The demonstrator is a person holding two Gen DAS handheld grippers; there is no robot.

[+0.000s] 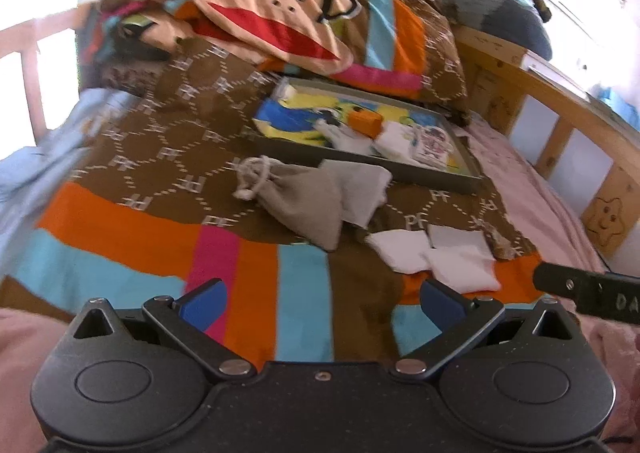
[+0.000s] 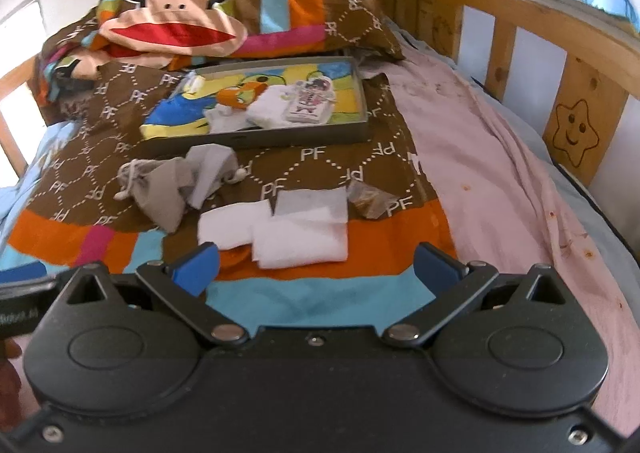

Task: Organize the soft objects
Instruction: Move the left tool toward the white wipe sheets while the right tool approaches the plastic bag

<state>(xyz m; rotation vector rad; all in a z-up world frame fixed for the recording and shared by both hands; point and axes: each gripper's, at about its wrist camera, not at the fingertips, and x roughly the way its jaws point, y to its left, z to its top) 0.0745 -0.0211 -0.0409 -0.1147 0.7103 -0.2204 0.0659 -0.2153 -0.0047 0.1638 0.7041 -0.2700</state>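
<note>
Grey drawstring pouches [image 1: 304, 201] [image 2: 168, 189] lie on the striped bedspread. White soft pads [image 1: 436, 255] [image 2: 296, 231] lie nearer, to their right. Behind them a grey tray [image 1: 436, 175] [image 2: 256, 139] holds an orange piece [image 1: 364, 121] [image 2: 236, 97], white cloths [image 2: 268, 109] and a printed packet [image 2: 308, 105]. My left gripper [image 1: 320, 305] is open and empty, hovering over the bedspread short of the pouches. My right gripper [image 2: 316, 267] is open and empty, just short of the white pads. Part of the right gripper [image 1: 588, 293] shows at the left view's right edge.
A monkey-face cushion [image 1: 280, 25] [image 2: 172, 25] and pillows lie at the bed's head. A wooden bed rail [image 2: 572, 101] with a star face runs along the right. A pink sheet [image 2: 500, 181] covers the right side. A small crumpled brown wrapper [image 2: 370, 201] lies beside the white pads.
</note>
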